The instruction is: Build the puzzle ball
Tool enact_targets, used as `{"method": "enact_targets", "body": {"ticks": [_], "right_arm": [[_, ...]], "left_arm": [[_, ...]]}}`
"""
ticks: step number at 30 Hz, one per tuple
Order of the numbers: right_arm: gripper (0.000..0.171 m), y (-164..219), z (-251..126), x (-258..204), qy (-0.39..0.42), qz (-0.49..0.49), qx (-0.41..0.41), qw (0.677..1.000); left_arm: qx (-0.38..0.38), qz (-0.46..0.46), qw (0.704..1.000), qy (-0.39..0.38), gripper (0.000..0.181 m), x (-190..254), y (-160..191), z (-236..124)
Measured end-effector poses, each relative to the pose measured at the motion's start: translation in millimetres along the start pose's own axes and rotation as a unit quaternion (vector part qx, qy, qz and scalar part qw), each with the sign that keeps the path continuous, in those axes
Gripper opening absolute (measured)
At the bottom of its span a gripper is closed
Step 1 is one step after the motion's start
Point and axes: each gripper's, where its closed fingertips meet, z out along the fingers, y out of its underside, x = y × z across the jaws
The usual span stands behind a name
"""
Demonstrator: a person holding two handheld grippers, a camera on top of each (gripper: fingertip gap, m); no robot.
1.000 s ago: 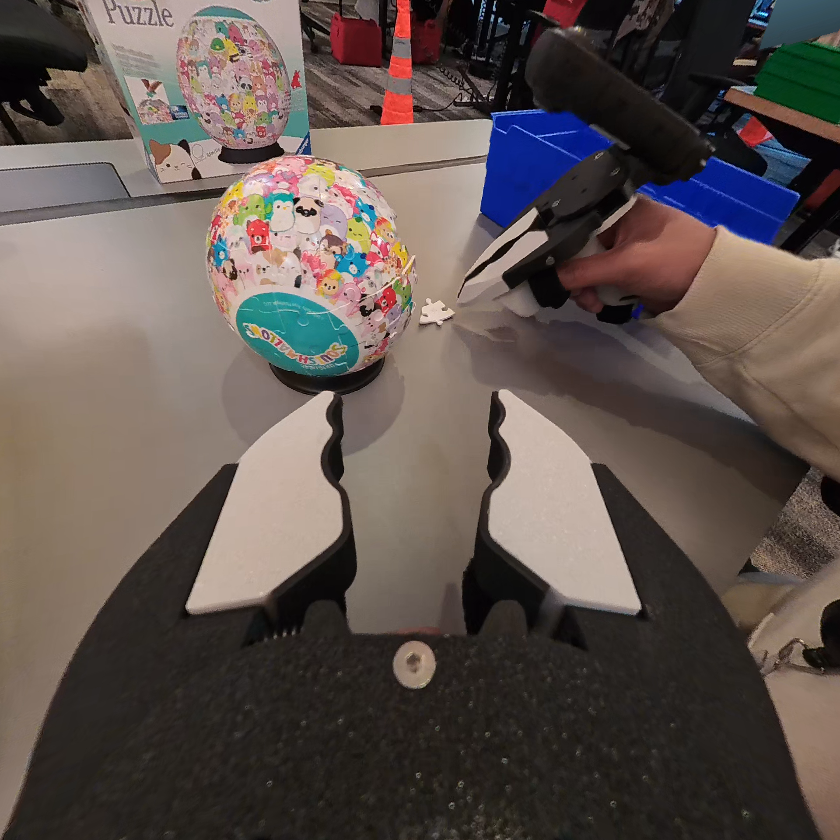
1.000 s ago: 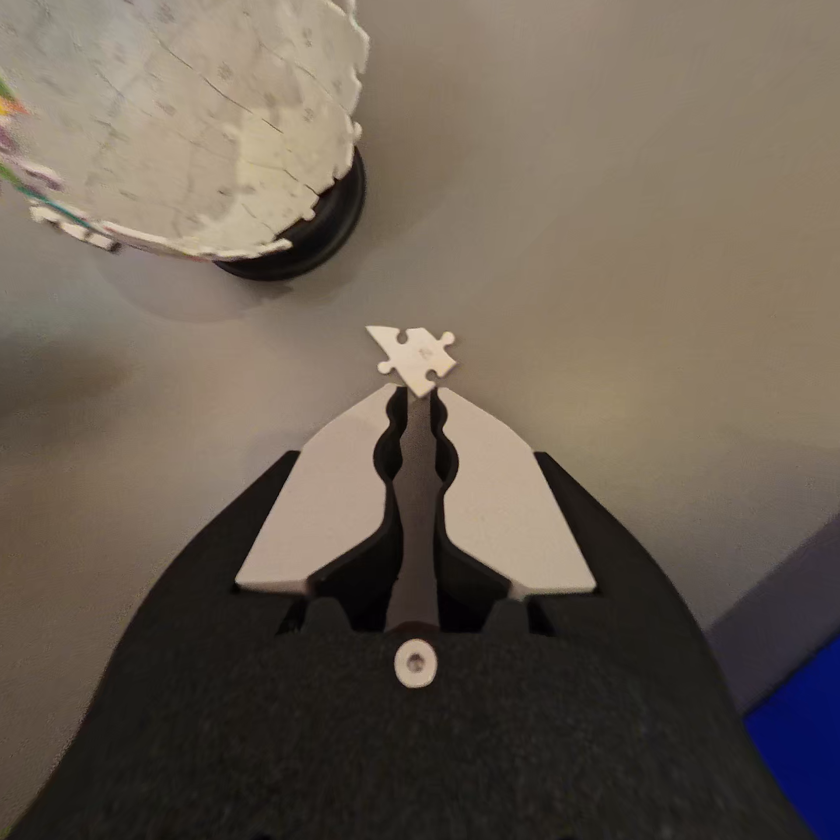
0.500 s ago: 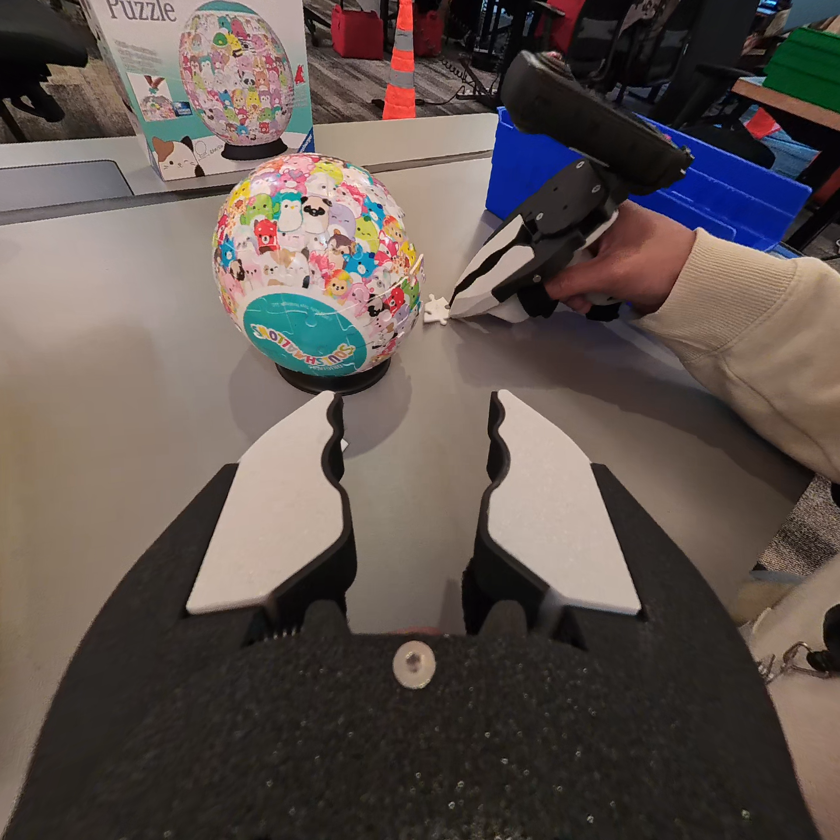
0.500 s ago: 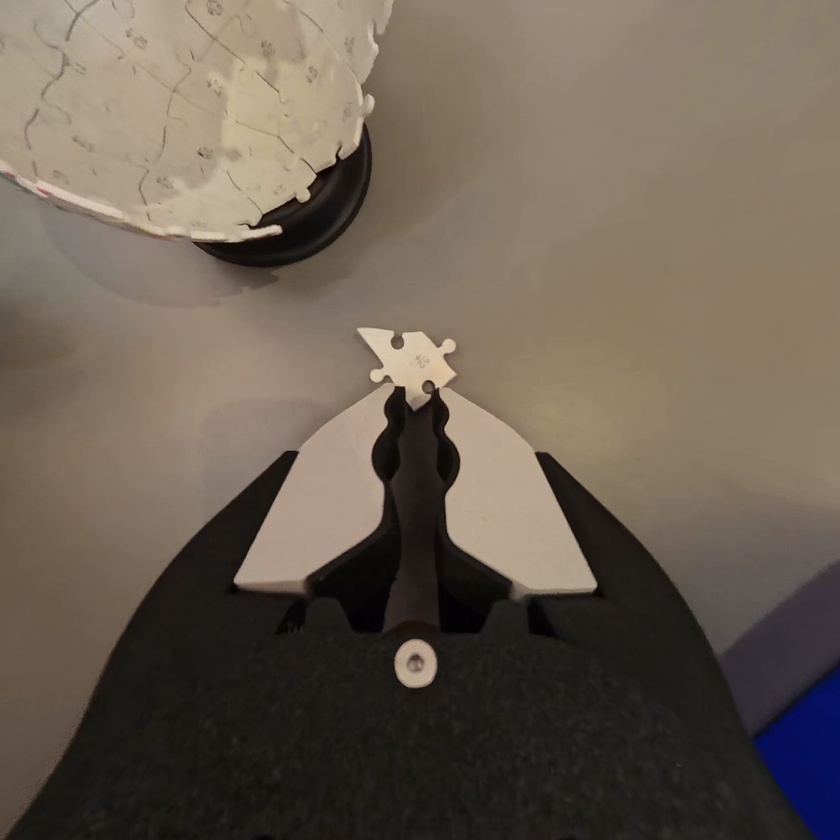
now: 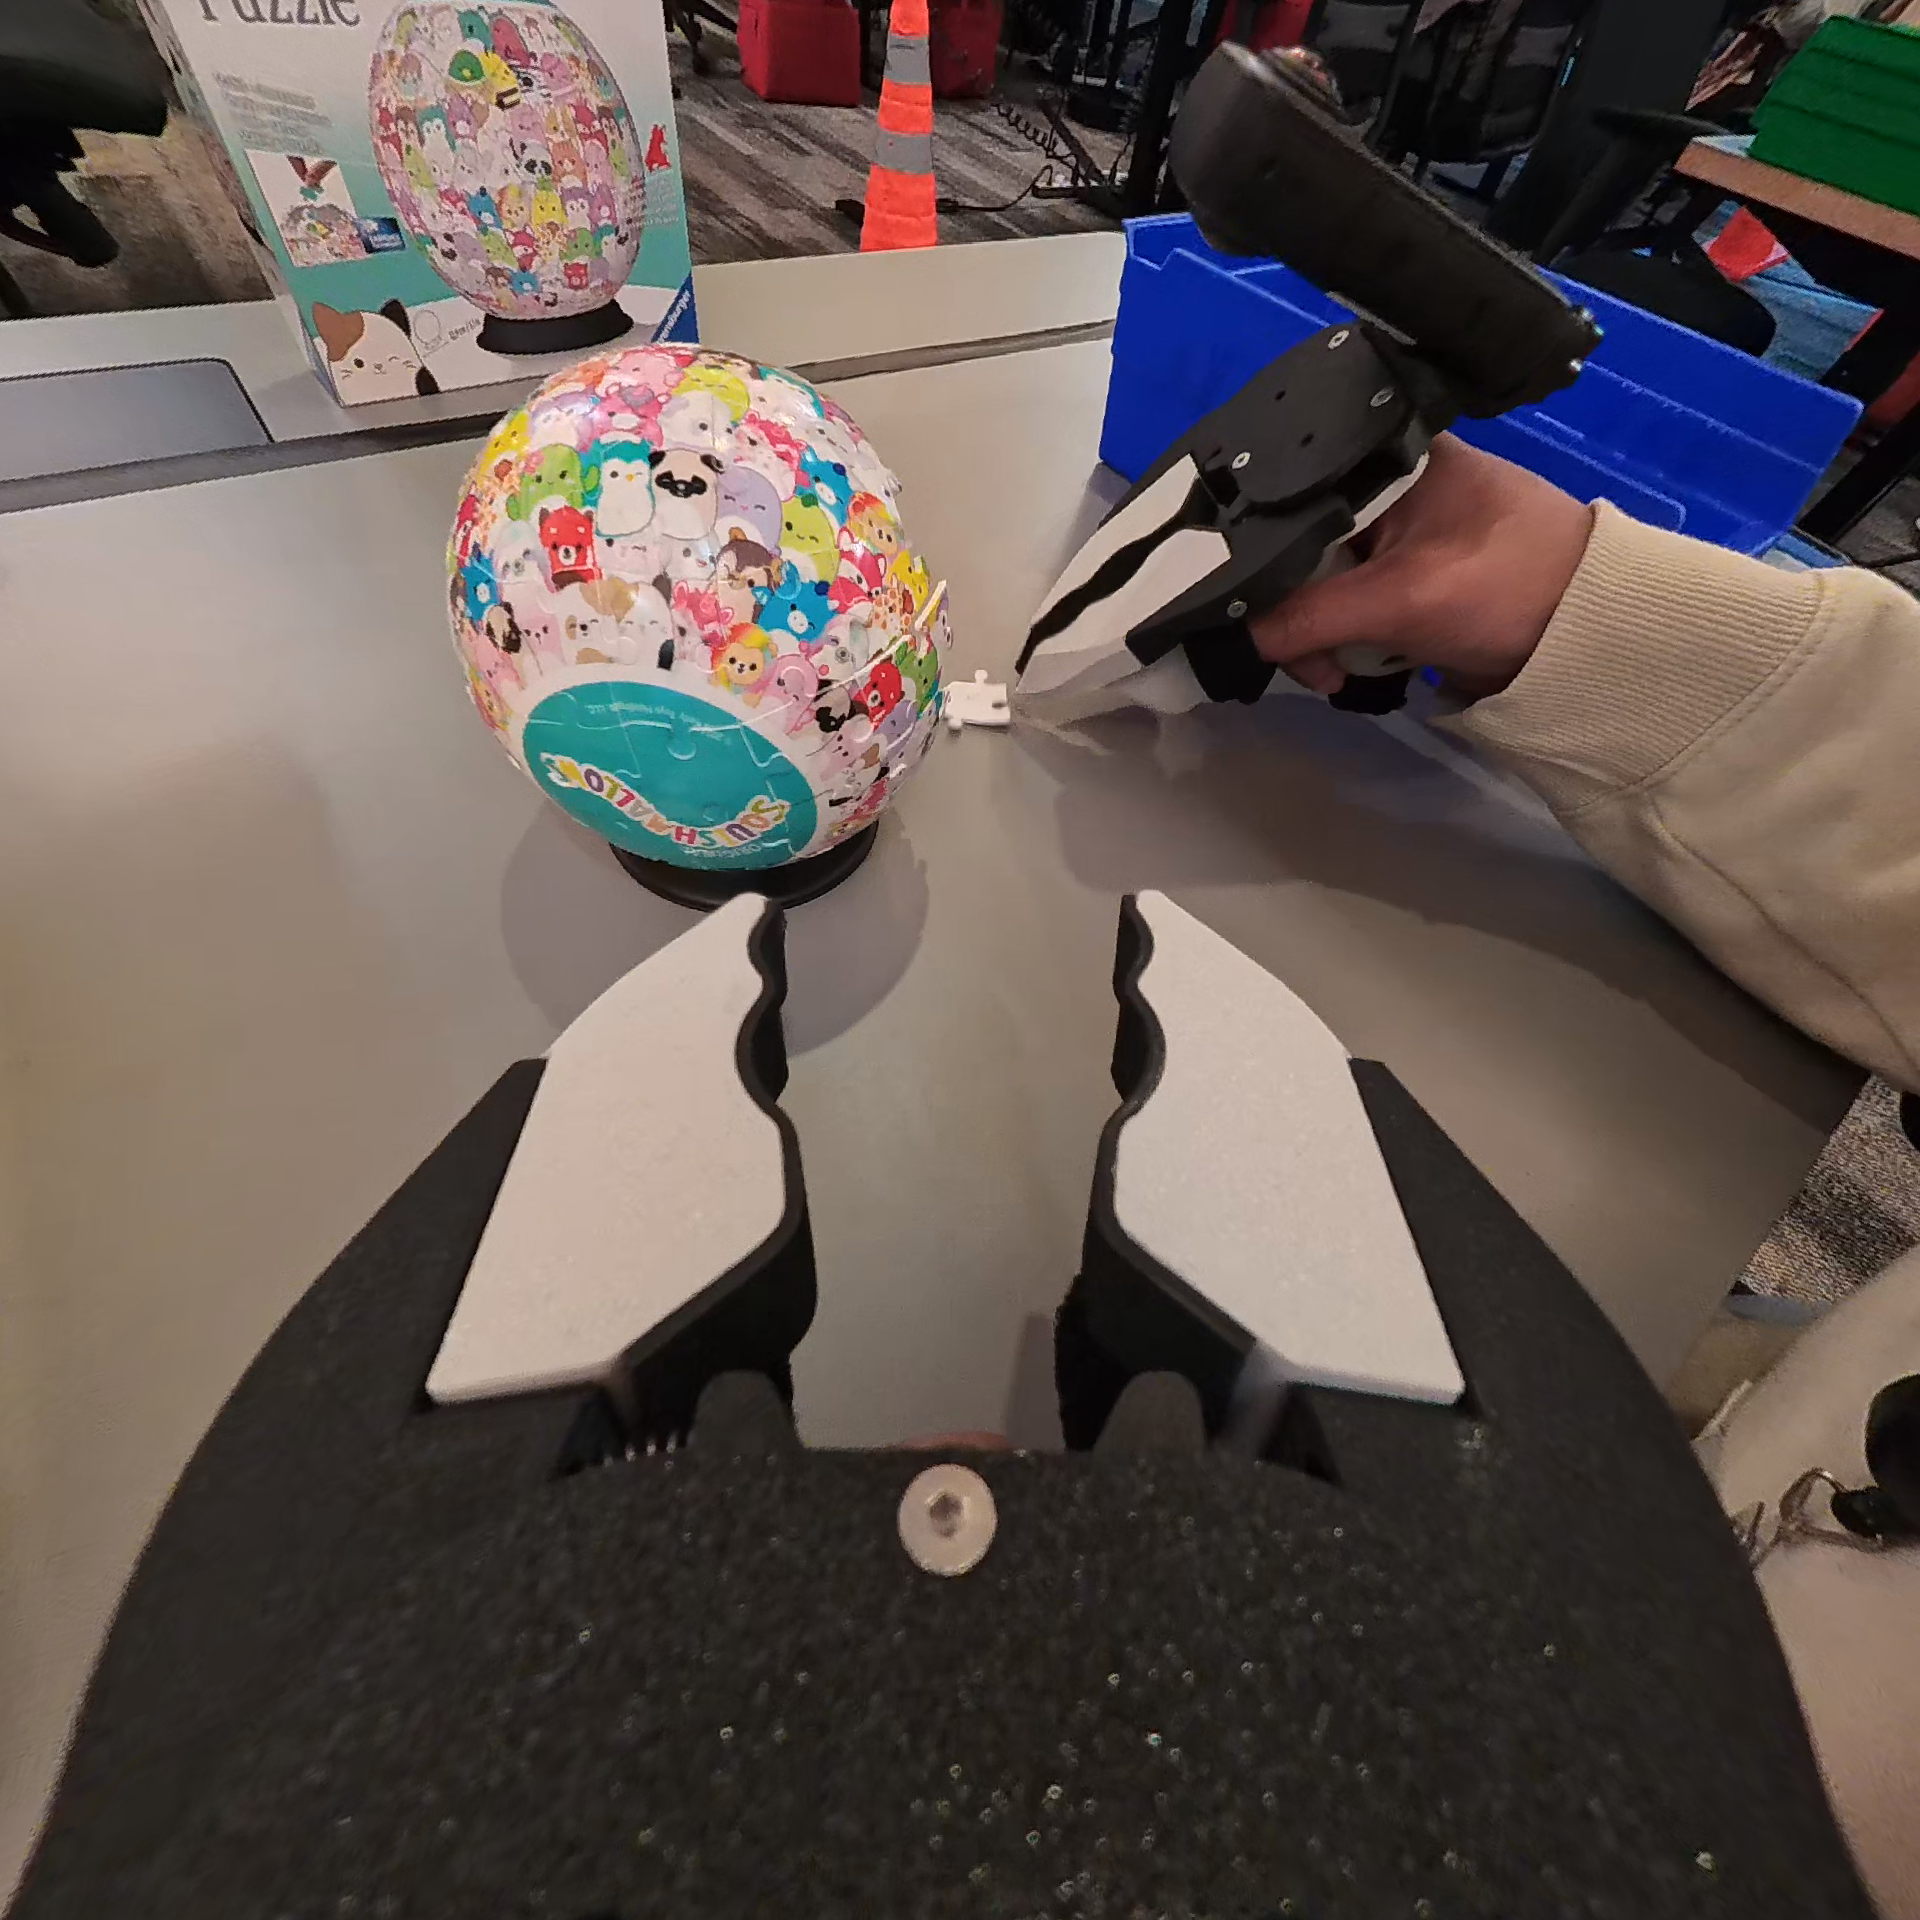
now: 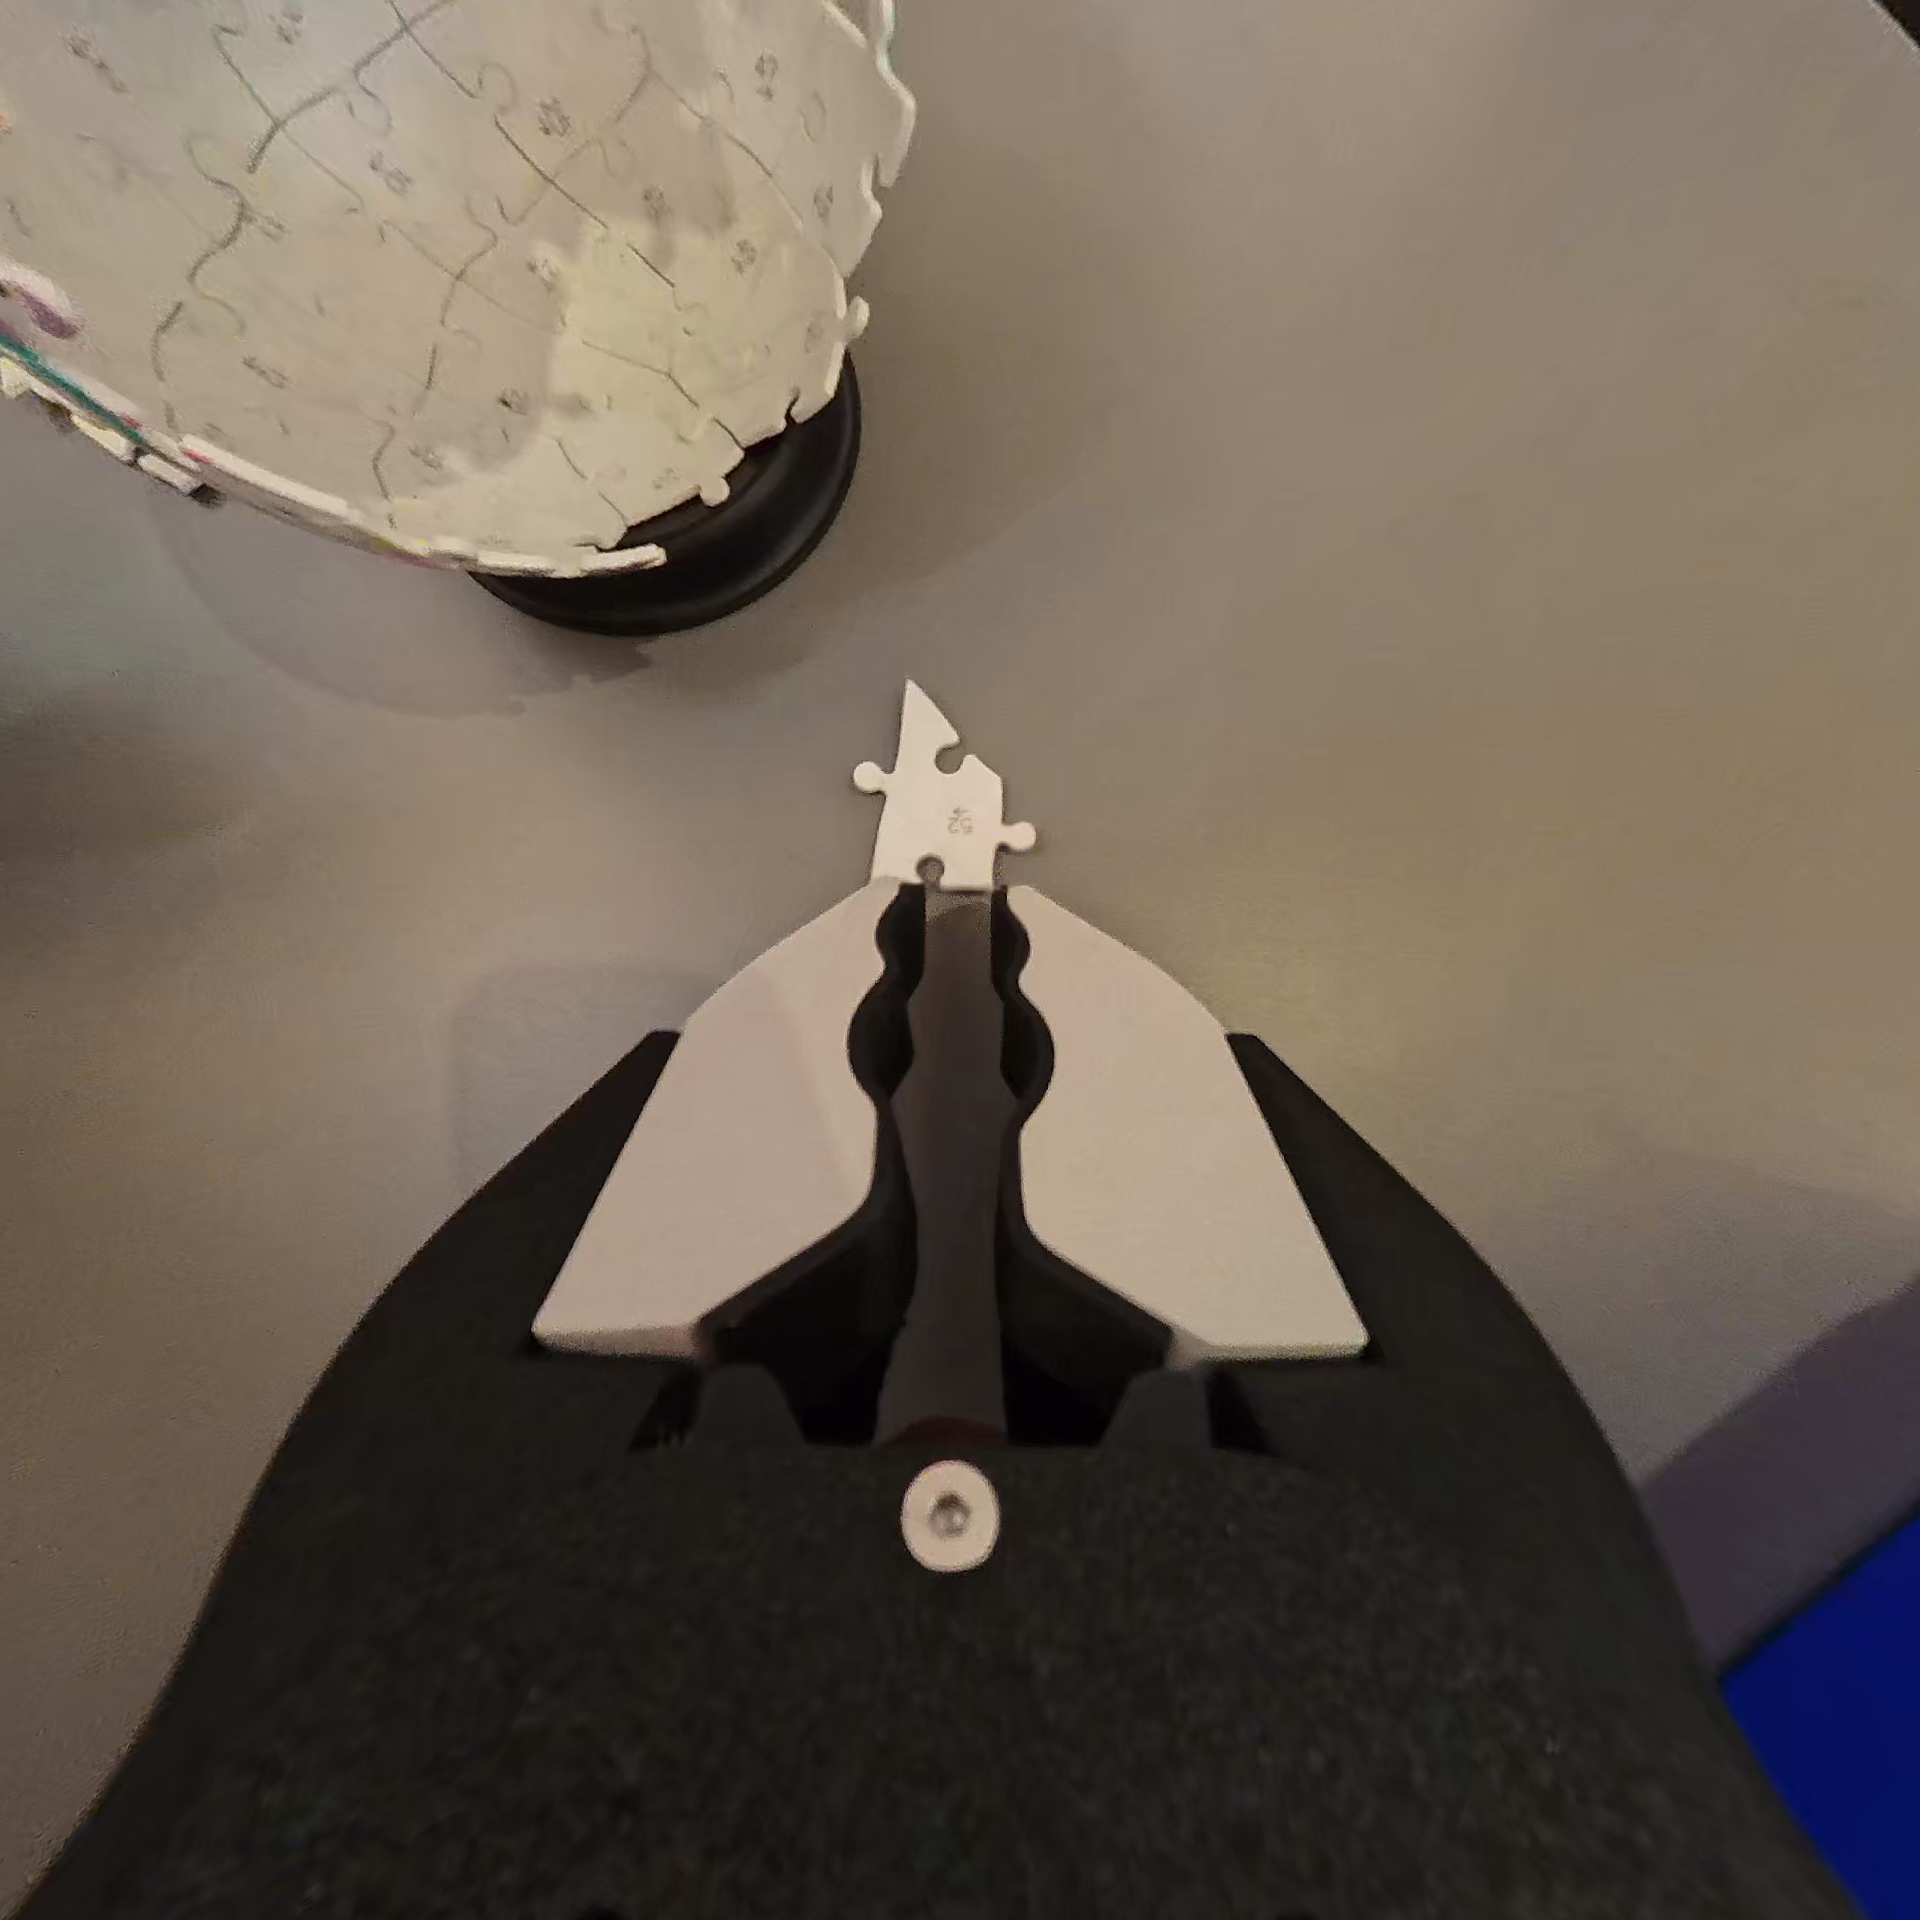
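Note:
The puzzle ball (image 5: 691,613), covered in colourful cartoon figures, sits on a black ring stand (image 5: 743,868) on the grey table. In the right wrist view its open side shows the white inner faces of the pieces (image 6: 436,260). A loose white puzzle piece (image 6: 940,805) lies flat on the table to the right of the stand; it also shows in the left wrist view (image 5: 977,701). My right gripper (image 6: 948,888) has its jaws a narrow gap apart, tips touching the piece's near edge. My left gripper (image 5: 945,914) is open and empty, just in front of the stand.
The puzzle's box (image 5: 447,177) stands behind the ball. A blue bin (image 5: 1455,416) sits at the table's right rear. A hand in a cream sleeve (image 5: 1704,748) holds the right gripper. An orange cone (image 5: 899,135) stands on the floor beyond. The tips of one gripper are about 20 cm away from the tips of the other.
The right gripper has slid in toward the ball with its tips at the loose piece, and the piece has turned so that its point faces away. The left gripper has crept closer to the ball.

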Motion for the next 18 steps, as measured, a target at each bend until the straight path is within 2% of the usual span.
{"method": "enact_targets", "body": {"ticks": [6, 18], "right_arm": [[0.018, 2.3, 4.7, -0.7, -0.006, 0.004, -0.007, 1.000], [0.017, -0.7, 2.3, -7.7, -0.009, 0.001, -0.005, 1.000]], "left_arm": [[0.001, 0.002, 1.000, 0.000, 0.060, 1.1, -1.7, 0.1], [0.004, 0.002, 1.000, -0.002, 0.060, 0.1, -2.1, -4.1]]}}
